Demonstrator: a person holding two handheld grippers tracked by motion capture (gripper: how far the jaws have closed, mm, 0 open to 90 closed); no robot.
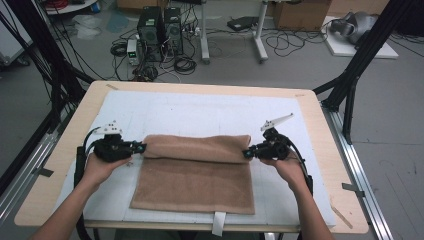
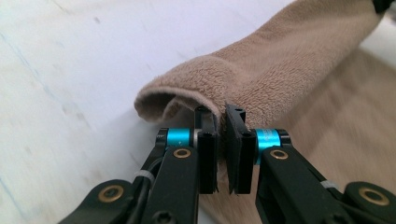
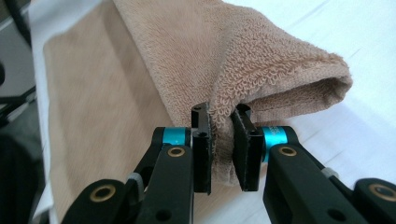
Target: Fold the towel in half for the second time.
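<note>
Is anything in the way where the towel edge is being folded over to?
Nothing visible is. The left gripper and right gripper are each shut on a corner of the brown towel, holding its far edge lifted over the flat part. That flat part, toward the person, lies bare, and so does the white mat around it.

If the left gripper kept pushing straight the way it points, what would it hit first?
The left gripper is already shut on the towel, so it would likely push into the rolled fold just ahead; depth beyond is unclear.
</note>
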